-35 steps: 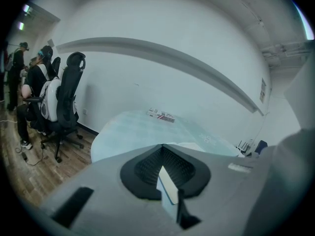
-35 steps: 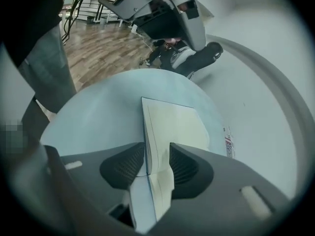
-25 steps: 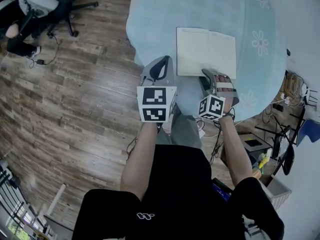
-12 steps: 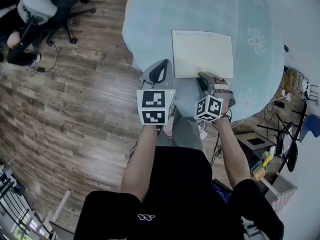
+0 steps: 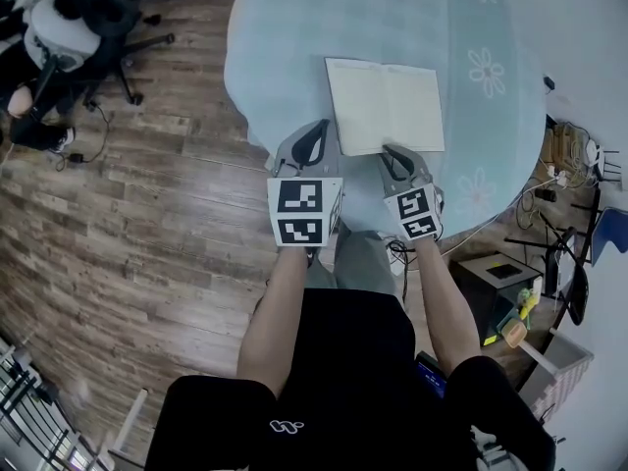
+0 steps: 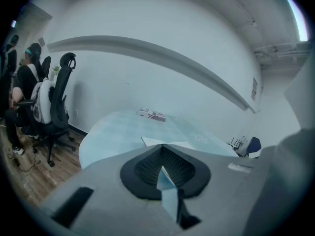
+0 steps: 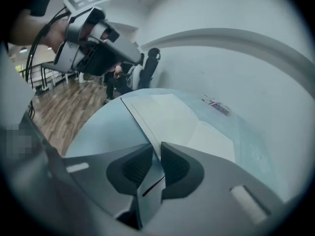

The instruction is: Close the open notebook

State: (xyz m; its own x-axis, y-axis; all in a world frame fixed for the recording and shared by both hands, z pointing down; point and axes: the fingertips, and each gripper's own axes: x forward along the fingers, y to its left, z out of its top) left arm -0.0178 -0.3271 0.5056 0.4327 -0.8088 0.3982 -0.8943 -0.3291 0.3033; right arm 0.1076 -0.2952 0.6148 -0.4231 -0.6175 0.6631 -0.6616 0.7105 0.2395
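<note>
An open notebook (image 5: pixel 385 106) with blank cream pages lies flat on the round table's pale blue cloth (image 5: pixel 285 37). My right gripper (image 5: pixel 391 150) is at the near edge of the right-hand page. In the right gripper view its jaws (image 7: pixel 156 149) are closing to a thin gap, and the notebook's (image 7: pixel 177 119) edge runs into that gap. My left gripper (image 5: pixel 320 128) hovers at the table's near rim, just left of the notebook and apart from it. Its pads (image 6: pixel 161 149) meet at the tips with nothing between them, and the notebook (image 6: pixel 165 144) shows beyond.
A printed box (image 6: pixel 151 114) lies at the far side of the table. Office chairs and a seated person (image 5: pixel 59 18) are on the wooden floor to the left. Cables and a black box (image 5: pixel 500 271) crowd the floor at the right.
My right gripper has rolled about its own line and its jaws have narrowed at the notebook's near edge. The left gripper has crept a little toward the table.
</note>
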